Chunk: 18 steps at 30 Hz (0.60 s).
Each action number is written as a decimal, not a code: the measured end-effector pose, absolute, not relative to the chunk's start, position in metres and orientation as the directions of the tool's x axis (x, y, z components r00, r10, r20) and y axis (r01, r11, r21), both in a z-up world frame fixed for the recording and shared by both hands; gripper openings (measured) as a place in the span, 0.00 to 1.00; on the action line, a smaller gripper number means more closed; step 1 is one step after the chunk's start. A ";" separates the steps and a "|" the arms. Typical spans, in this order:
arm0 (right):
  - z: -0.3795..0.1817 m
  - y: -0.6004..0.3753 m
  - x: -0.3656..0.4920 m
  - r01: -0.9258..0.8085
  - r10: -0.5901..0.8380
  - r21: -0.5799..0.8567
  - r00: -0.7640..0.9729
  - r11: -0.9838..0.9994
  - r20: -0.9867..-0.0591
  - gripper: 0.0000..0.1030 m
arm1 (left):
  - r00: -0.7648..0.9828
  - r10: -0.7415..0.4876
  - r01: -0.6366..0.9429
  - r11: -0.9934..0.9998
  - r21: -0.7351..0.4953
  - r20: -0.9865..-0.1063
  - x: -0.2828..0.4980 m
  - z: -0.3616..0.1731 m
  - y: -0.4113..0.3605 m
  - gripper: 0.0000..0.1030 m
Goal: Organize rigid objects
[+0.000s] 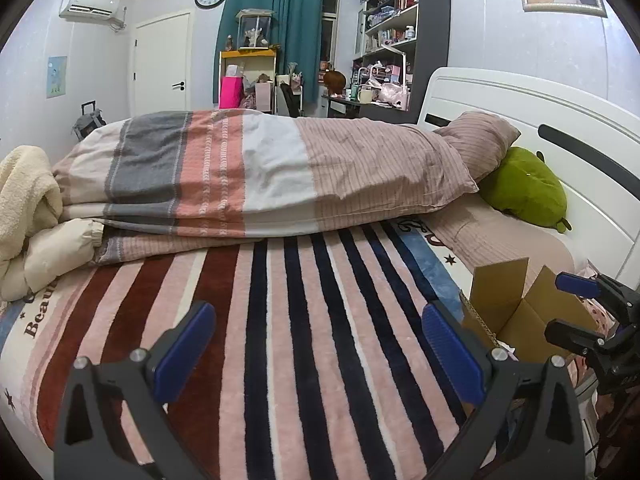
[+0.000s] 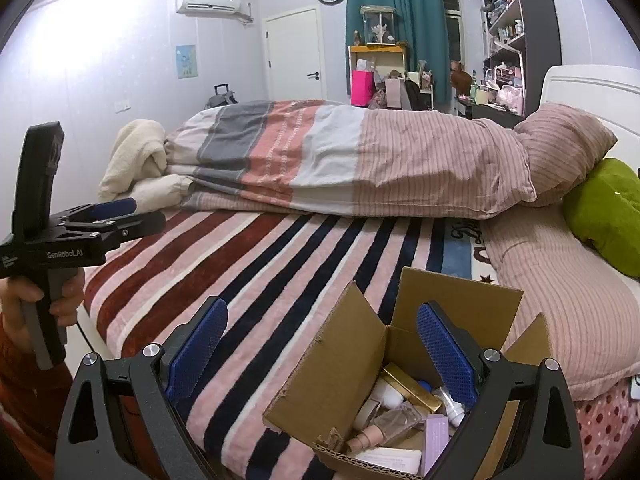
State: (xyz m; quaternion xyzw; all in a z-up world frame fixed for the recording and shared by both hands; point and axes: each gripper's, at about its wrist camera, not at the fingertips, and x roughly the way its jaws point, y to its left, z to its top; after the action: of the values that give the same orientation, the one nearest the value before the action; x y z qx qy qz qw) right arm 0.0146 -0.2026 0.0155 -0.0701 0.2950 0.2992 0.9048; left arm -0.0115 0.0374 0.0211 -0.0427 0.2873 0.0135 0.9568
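free: striped blanket (image 1: 304, 320) | blocked: folded quilt (image 1: 256, 172), cardboard box (image 2: 360, 364)

Both tools wide apart at the fingers, nothing between them.

The left tool (image 1: 316, 352) points forward with its blue pads (image 1: 184, 350) spread far apart and nothing gripped. The right tool (image 2: 320, 354) is level with it, just to its right, its blue pads (image 2: 446, 354) equally spread and bare. From the right wrist view, a hand (image 2: 38, 300) wraps the left tool's handle from below, with a red sleeve (image 2: 24, 396) beneath the hand.
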 end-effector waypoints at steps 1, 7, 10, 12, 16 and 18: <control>0.016 -0.203 0.015 -0.583 0.501 0.050 0.647 0.811 -0.575 0.93 | 0.834 0.004 -0.052 0.996 -0.073 -0.551 -0.011 0.021 0.037 1.00; 0.016 -0.203 0.015 -0.582 0.499 0.049 0.648 0.812 -0.575 0.93 | 0.831 0.013 -0.060 0.996 -0.067 -0.556 -0.010 0.021 0.038 1.00; 0.016 -0.204 0.015 -0.580 0.499 0.050 0.649 0.813 -0.575 0.93 | 0.830 0.013 -0.061 0.996 -0.068 -0.557 -0.009 0.020 0.038 1.00; 0.017 -0.204 0.014 -0.578 0.497 0.050 0.652 0.815 -0.573 0.93 | 0.830 0.012 -0.060 0.996 -0.067 -0.557 -0.009 0.020 0.038 1.00; 0.018 -0.204 0.012 -0.569 0.491 0.048 0.660 0.821 -0.569 0.93 | 0.830 0.019 -0.066 0.996 -0.064 -0.557 -0.008 0.019 0.039 1.00; 0.018 -0.203 0.012 -0.568 0.490 0.049 0.661 0.822 -0.568 0.93 | 0.830 0.021 -0.068 0.996 -0.063 -0.557 -0.008 0.019 0.039 1.00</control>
State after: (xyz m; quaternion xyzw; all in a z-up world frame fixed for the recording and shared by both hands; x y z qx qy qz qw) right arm 0.0117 -0.2034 0.0183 -0.0664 0.2915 0.2911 0.9088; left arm -0.0082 0.0392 0.0192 -0.0400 0.2905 0.0232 0.9558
